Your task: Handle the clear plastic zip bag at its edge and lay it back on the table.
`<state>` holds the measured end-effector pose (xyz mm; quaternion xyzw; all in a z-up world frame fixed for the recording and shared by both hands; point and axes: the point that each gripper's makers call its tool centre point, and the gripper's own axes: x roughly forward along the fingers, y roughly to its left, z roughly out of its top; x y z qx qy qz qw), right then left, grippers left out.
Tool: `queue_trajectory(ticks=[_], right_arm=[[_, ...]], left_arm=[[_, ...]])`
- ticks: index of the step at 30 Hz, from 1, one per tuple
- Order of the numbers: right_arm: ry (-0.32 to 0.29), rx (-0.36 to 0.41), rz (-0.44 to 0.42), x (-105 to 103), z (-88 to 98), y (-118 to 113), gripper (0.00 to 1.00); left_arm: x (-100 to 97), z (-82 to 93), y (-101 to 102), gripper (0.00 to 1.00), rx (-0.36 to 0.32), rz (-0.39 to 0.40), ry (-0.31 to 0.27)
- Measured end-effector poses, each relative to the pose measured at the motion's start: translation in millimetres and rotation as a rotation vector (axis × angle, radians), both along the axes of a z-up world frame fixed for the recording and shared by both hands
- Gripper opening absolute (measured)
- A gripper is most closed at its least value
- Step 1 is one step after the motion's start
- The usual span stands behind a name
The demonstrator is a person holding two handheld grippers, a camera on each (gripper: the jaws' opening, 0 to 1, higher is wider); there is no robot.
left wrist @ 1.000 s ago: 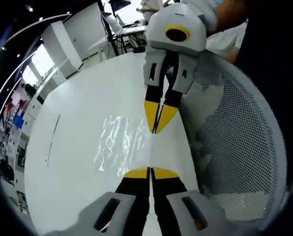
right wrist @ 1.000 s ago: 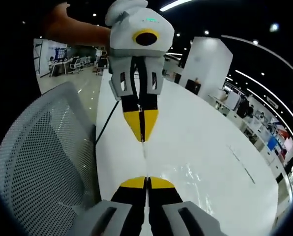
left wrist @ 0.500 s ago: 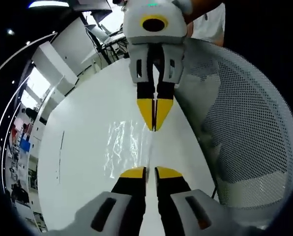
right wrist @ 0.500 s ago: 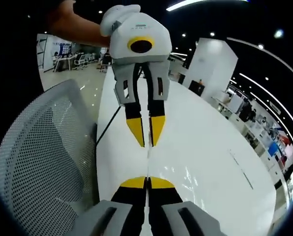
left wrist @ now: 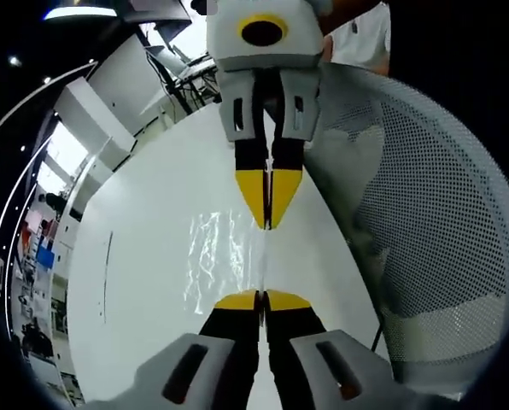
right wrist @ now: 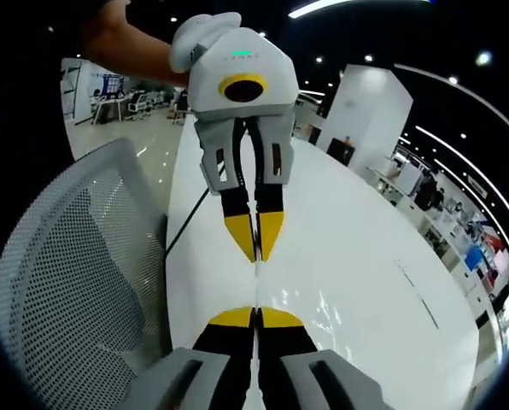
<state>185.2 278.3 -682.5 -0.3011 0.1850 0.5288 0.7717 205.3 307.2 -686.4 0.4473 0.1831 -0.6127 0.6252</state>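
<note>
Left gripper view: the left gripper (left wrist: 261, 301) rises from the bottom with its 2 yellow-tipped jaws pressed together on the near end of the bag's edge.
Bag: the clear plastic zip bag (left wrist: 216, 256) lies spread on the white table (left wrist: 135, 282), its wrinkles catching light; its edge runs as a thin line between the 2 grippers.
Right gripper, seen from the left gripper view: the right gripper (left wrist: 267, 224) points down at the far end of the same edge, yellow tips drawn close to a narrow wedge that meets at the edge.
Right gripper view: the right gripper (right wrist: 255, 318) has its own jaws pinched together on the bag (right wrist: 323, 312) edge.
Left gripper, seen from the right gripper view: the left gripper (right wrist: 256, 256) comes down from above, tips nearly meeting on the edge line.
Table: the table (right wrist: 357, 256) is long, white and glossy.
Chair: a white mesh chair (left wrist: 425, 239) stands just beside the table; its backrest (right wrist: 67, 282) also shows in the right gripper view.
Cable: a dark cable (right wrist: 186, 224) runs along the table's edge near the chair.
Person: a hand (right wrist: 135, 51) holds the left gripper's body.
</note>
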Motion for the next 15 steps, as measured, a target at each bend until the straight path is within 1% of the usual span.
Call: queue_trajectory(ticks=[7,13,15], right_arm=[[0.002,0.010,-0.009,1.4,1.3,0.3,0.00],[0.002,0.022,-0.014,2.8,3.7,1.2,0.00],[0.008,0.034,-0.018,3.2,5.2,2.3,0.00]], left_arm=[[1.1,-4.1,-0.3,0.00,0.024,-0.007,-0.004],[4.9,-3.7,0.5,0.00,0.019,0.020,-0.001],[5.1,-3.6,1.3,0.00,0.015,0.031,0.010]])
